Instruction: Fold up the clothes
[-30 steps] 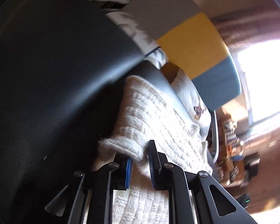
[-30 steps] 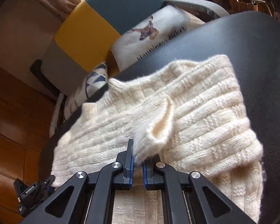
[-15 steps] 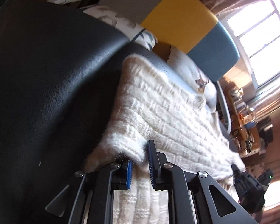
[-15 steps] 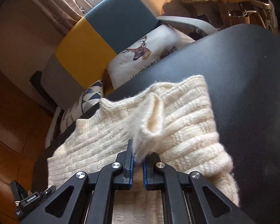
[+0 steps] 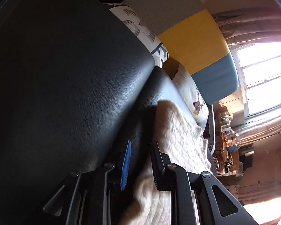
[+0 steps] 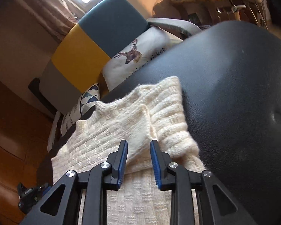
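Right wrist view | right gripper spread, empty, over cream sweater on black cushion; folded sleeve runs ahead | left gripper also parted; sweater edge seemingly lies rightward, blurred

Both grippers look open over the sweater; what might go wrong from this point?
1. The right gripper hangs open right over the folded flap of the cream sweater; pulling away could snag the fuzzy knit and undo the fold.
2. The sweater lies on a smooth black cushion, so it may slide.
3. The left gripper sits at the sweater's edge and may drag it.
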Demonstrator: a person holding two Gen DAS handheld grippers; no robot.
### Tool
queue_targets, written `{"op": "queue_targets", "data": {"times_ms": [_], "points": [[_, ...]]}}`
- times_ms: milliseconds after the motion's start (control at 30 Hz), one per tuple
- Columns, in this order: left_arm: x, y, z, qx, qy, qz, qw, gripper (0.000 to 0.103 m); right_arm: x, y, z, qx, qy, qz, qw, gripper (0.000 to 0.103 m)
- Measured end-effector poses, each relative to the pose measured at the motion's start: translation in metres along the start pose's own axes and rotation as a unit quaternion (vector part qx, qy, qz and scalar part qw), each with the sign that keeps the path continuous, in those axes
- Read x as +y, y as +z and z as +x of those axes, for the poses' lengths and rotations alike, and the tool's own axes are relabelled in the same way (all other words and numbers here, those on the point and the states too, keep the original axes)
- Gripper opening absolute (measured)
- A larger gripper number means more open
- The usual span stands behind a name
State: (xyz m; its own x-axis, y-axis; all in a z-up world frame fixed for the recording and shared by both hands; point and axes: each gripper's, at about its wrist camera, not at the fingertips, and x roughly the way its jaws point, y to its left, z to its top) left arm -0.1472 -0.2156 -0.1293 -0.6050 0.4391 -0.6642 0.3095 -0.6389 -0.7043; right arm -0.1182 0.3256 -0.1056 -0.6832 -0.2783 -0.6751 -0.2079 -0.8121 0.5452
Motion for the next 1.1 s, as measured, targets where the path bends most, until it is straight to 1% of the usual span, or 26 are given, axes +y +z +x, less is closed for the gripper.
{"op": "queue_targets", "data": {"times_ms": [33,67,167,200,233,300,333,367,400,433,467,500,567,600,633,667,733,800,867,933,967,1000,1033,1067,1100], "points": [[-0.003,0.006,0.005,0.007,0.004,0.009,0.9999,0.025,0.011,0.002,0.003,0.005,0.004,-0.021,1.000,0.026],[-0.007,0.011,0.010,0.013,0.007,0.018,0.9997,0.026,0.022,0.004,0.008,0.014,0.005,-0.042,0.999,0.026],[-0.022,0.022,0.034,0.041,0.006,0.038,0.9984,0.032,0.051,0.006,0.031,0.038,-0.017,-0.099,0.994,0.026],[-0.027,0.025,0.042,0.050,0.005,0.045,0.9977,0.037,0.055,0.007,0.039,0.050,-0.023,-0.106,0.993,0.026],[-0.032,0.028,0.050,0.059,0.006,0.052,0.9969,0.046,0.056,0.008,0.047,0.061,-0.028,-0.107,0.992,0.026],[-0.042,0.029,0.059,0.073,0.019,0.070,0.9947,0.048,0.056,0.010,0.060,0.081,-0.036,-0.102,0.991,0.026],[-0.048,0.029,0.062,0.077,0.020,0.088,0.9929,0.050,0.055,0.010,0.066,0.089,-0.039,-0.099,0.990,0.026],[-0.055,0.028,0.066,0.080,0.023,0.107,0.9908,0.050,0.052,0.009,0.070,0.097,-0.041,-0.095,0.990,0.026],[-0.063,0.024,0.067,0.071,0.046,0.134,0.9873,0.043,0.051,0.008,0.075,0.106,-0.043,-0.092,0.989,0.026],[-0.072,0.021,0.069,0.059,0.061,0.162,0.9832,0.020,0.050,0.006,0.078,0.112,-0.042,-0.091,0.989,0.026],[-0.075,0.019,0.066,0.052,0.062,0.177,0.9809,0.014,0.051,0.003,0.080,0.116,-0.038,-0.092,0.988,0.027],[-0.078,0.017,0.063,0.046,0.062,0.191,0.9786,0.013,0.051,0.000,0.080,0.120,-0.025,-0.091,0.988,0.028],[-0.073,0.021,0.055,0.031,0.064,0.195,0.9782,0.012,0.049,-0.006,0.077,0.130,0.028,-0.074,0.988,0.028],[-0.068,0.023,0.056,0.034,0.070,0.191,0.9785,0.012,0.047,-0.010,0.078,0.134,0.040,-0.068,0.988,0.028],[-0.062,0.026,0.058,0.039,0.075,0.187,0.9788,0.012,0.045,-0.014,0.079,0.135,0.039,-0.067,0.988,0.026],[-0.056,0.029,0.062,0.051,0.073,0.179,0.9799,0.013,0.042,-0.017,0.081,0.137,0.041,-0.065,0.988,0.026],[-0.045,0.032,0.059,0.061,0.065,0.161,0.9829,0.017,0.031,-0.018,0.079,0.136,0.066,-0.036,0.988,0.026],[-0.044,0.034,0.045,0.047,0.070,0.152,0.9847,0.018,0.021,-0.014,0.070,0.122,0.091,-0.008,0.988,0.026],[-0.044,0.035,0.031,0.032,0.075,0.144,0.9861,0.018,0.013,-0.006,0.056,0.098,0.088,-0.001,0.991,0.026],[-0.052,0.031,0.008,0.000,0.070,0.149,0.9863,0.018,0.007,0.001,0.044,0.077,0.079,-0.002,0.994,0.027],[-0.057,0.027,-0.004,-0.014,0.062,0.152,0.9863,0.018,0.005,0.005,0.041,0.070,0.077,-0.004,0.995,0.027],[-0.062,0.022,-0.012,-0.021,0.040,0.155,0.9869,0.018,0.005,0.010,0.041,0.065,0.076,-0.007,0.995,0.027],[-0.068,0.014,-0.015,-0.018,0.020,0.161,0.9865,0.022,0.005,0.014,0.040,0.061,0.075,-0.010,0.995,0.027],[-0.074,0.007,-0.017,-0.014,0.003,0.169,0.9856,0.022,0.005,0.018,0.039,0.057,0.074,-0.013,0.996,0.027],[-0.079,-0.002,-0.016,-0.009,0.005,0.183,0.9831,0.022,0.007,0.022,0.041,0.055,0.075,-0.015,0.996,0.027]]}}
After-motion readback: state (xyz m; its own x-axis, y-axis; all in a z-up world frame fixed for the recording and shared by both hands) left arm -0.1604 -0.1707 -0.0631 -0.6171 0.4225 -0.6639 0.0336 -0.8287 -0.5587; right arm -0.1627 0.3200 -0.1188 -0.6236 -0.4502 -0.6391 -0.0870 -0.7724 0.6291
